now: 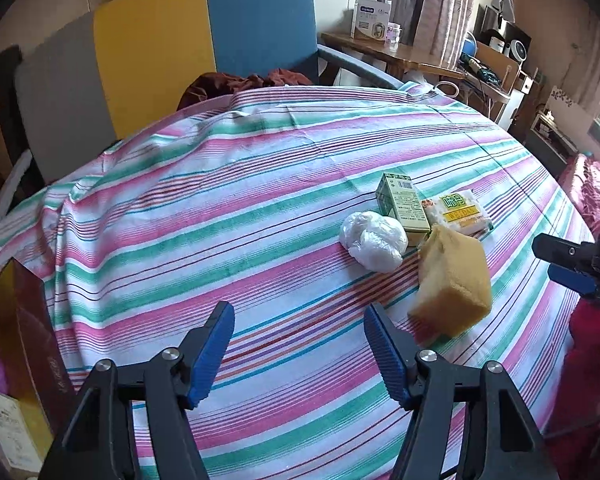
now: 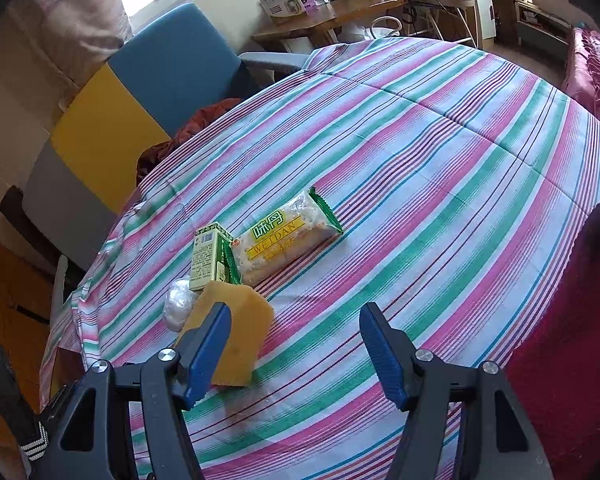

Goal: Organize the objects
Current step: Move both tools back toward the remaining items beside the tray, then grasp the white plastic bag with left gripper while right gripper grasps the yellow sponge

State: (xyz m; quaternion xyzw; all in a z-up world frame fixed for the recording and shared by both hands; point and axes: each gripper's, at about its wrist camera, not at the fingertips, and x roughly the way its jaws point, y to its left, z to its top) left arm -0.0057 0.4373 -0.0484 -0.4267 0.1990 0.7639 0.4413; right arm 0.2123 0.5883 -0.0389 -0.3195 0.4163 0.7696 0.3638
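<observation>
- My left claw (image 1: 299,346) sits nearest the lens, released, jaws apart over bare striped cloth (image 1: 180,240) with nothing between them.
- Sponge (image 1: 454,280), the yellow block, taken as landmark: it lies just right of and beyond that claw, tilted, one corner lifted off the cloth. It looks blurred, so I judge it unsettled, not placed.
- My right claw (image 2: 295,350) is likewise released and empty; its left finger overlaps the sponge in view, but I cannot tell whether it touches.
- Behind the sponge: green carton (image 1: 404,208), lying down, touching or nearly so.
- Left of the sponge: crumpled white plastic bag (image 1: 374,244), against the carton.
- Behind and right: snack packet (image 2: 286,236), flat, alongside the carton.
- Judgement: the four items are bunched together on the desk, probably gathered for sorting; the sponge is the closest candidate for either claw.
</observation>
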